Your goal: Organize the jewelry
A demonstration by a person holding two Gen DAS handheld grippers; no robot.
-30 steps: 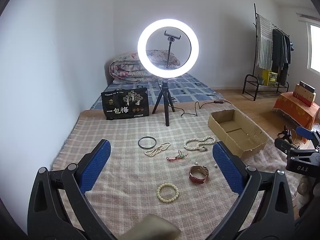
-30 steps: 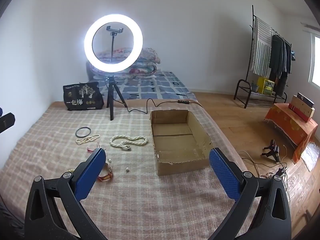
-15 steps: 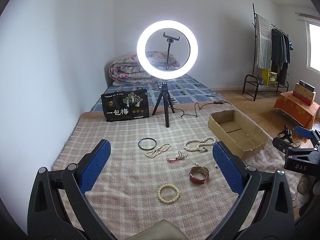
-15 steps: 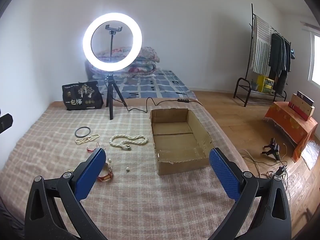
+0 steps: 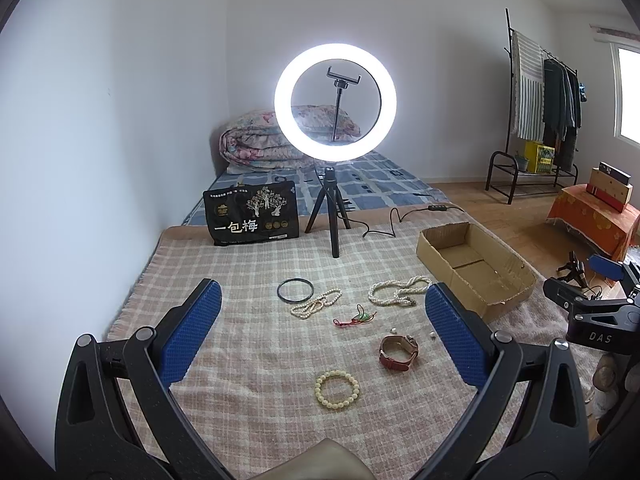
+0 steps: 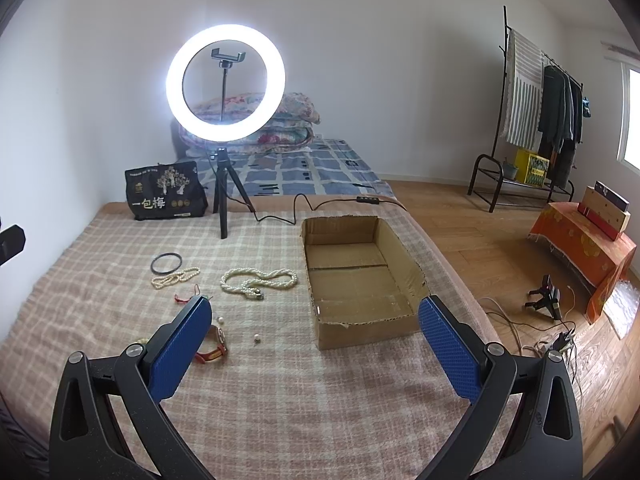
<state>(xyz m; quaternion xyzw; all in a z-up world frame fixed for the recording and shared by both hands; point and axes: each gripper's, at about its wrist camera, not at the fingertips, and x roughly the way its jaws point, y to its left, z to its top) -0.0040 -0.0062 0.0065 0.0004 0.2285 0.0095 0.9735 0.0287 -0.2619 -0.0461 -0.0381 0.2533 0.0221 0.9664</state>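
Checked pink blanket (image 5: 248, 360) covers the low bed, and all the jewelry lies loose on it. Nearest sits a cream bead bracelet (image 5: 337, 387), with a red watch (image 5: 399, 352) just to its far right; farther off are a red cord charm (image 5: 357, 317), a thin pearl strand (image 5: 316, 304) touching a dark bangle (image 5: 295, 290), and a thick pearl necklace (image 6: 258, 280) coiled to the right. Two stray pearls (image 6: 256, 338) lie near the watch (easy to miss). An empty cardboard box (image 6: 360, 280) waits on the right, apart from everything. Beyond stand a ring light (image 6: 225, 82) and a black bag (image 6: 165, 190). The left gripper (image 5: 320, 340) hovers above the pieces with jaws spread wide and holding nothing; the right gripper (image 6: 316, 344) is likewise spread and unloaded. My worry: the soft blanket gives under pressure, so a pinch may catch fabric, and the long strands could slip or snag one another when lifted.
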